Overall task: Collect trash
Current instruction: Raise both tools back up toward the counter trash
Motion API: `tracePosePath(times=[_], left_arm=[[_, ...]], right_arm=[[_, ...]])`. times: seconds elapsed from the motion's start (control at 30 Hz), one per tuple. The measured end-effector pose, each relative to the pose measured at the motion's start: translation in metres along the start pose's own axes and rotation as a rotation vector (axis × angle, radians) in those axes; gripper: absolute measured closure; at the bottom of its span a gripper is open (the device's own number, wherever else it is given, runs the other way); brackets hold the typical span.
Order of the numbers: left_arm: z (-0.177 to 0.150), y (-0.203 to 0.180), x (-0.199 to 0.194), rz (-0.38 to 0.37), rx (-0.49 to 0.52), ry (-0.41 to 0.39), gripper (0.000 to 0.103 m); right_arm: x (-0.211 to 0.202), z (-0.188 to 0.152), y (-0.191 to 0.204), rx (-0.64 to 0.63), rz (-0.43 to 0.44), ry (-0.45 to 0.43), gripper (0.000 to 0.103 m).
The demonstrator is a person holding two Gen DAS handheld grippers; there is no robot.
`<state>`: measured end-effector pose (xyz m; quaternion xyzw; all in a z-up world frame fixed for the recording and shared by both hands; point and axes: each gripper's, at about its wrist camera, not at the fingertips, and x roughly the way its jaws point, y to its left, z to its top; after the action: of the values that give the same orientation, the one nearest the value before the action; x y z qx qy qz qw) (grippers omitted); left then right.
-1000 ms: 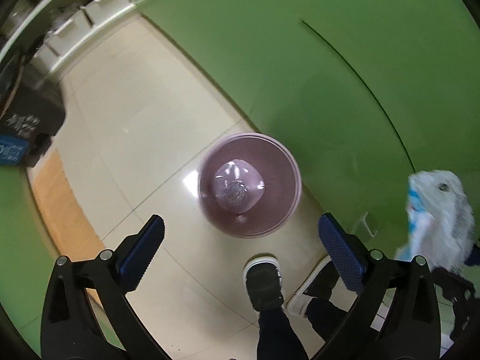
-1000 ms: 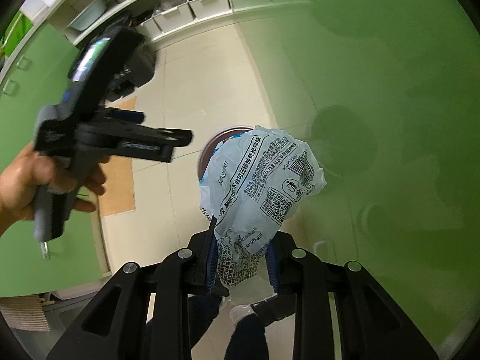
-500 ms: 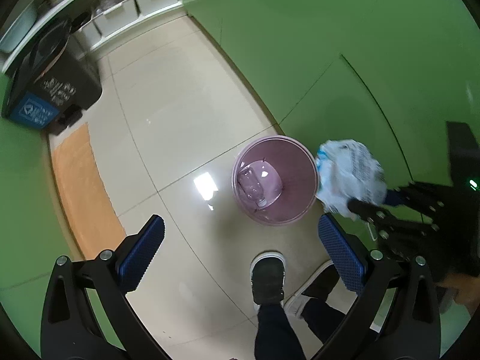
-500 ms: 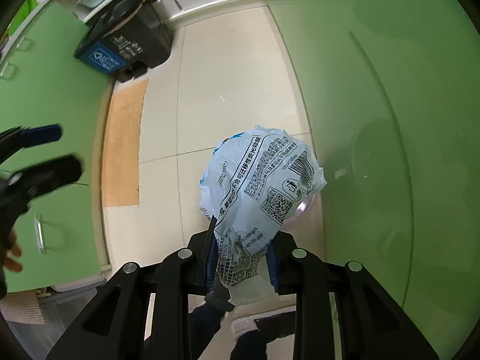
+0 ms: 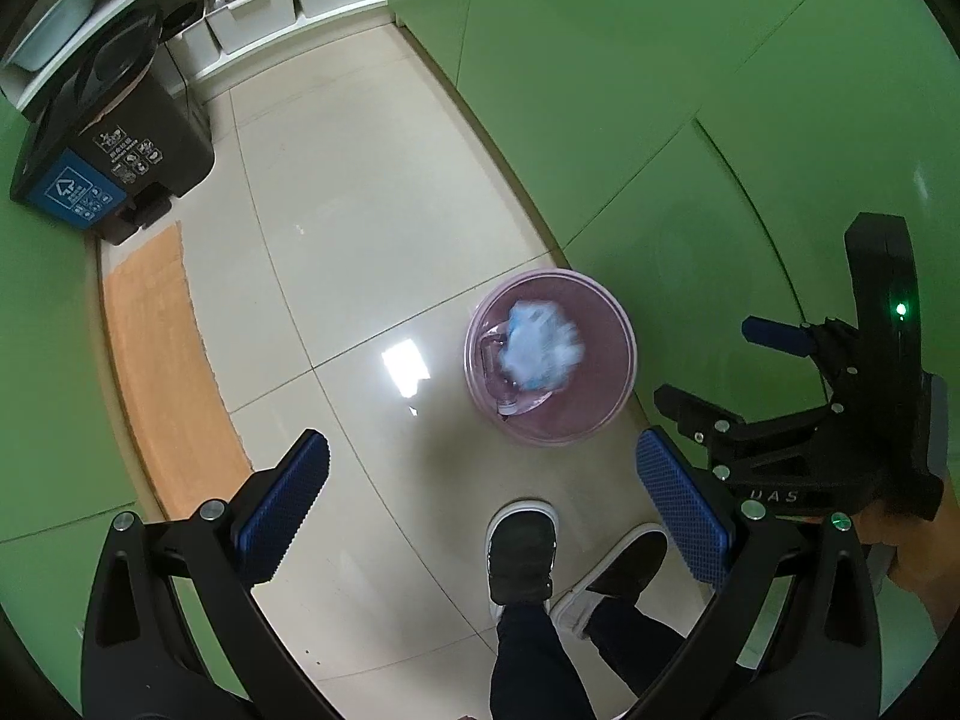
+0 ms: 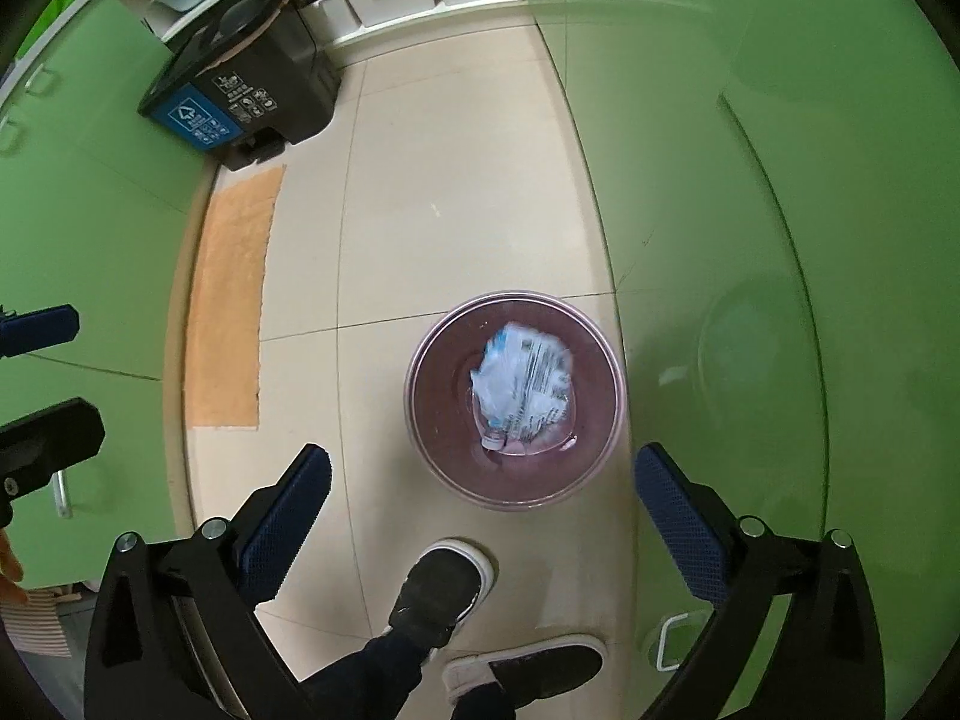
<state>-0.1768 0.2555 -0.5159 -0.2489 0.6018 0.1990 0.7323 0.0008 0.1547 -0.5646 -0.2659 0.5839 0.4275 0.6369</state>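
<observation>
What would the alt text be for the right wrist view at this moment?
A crumpled white printed plastic bag lies inside a pink round wastebasket on the tiled floor, seen from above between the opening, empty jaws of the right hand-held gripper. The person's dark shoes stand just below it, and a black recycling bin sits far off.

Bag [image 6: 521, 383] in bin [image 6: 603, 456] — shoes [image 6: 441, 594] just before it.

The right gripper [image 6: 483, 516], earlier clamping the crumpled bag [image 6: 523, 387], is opening; the bag now lies in the pink bin [image 6: 432, 456].
</observation>
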Motion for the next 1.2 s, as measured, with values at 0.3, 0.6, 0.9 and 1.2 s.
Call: tracePosePath(times=[0.3, 0.6, 0.9, 1.2], left_arm=[[0.015, -0.01, -0.055, -0.001, 0.019, -0.029, 0.003], [0.04, -0.013, -0.194, 0.016, 0.038, -0.133, 0.003], [0.064, -0.035, -0.313, 0.024, 0.075, -0.234, 0.003], [0.079, -0.11, -0.376, -0.031, 0.201, -0.305, 0.003]], right_arm=[[-0.062, 0.007, 0.02, 0.011, -0.017, -0.025, 0.006], [-0.195, 0.016, 0.065, -0.008, 0.009, -0.115, 0.006], [-0.348, 0.012, 0.079, -0.006, -0.009, -0.288, 0.006], [-0.446, -0.001, 0.03, 0.113, -0.084, -0.433, 0.006]])
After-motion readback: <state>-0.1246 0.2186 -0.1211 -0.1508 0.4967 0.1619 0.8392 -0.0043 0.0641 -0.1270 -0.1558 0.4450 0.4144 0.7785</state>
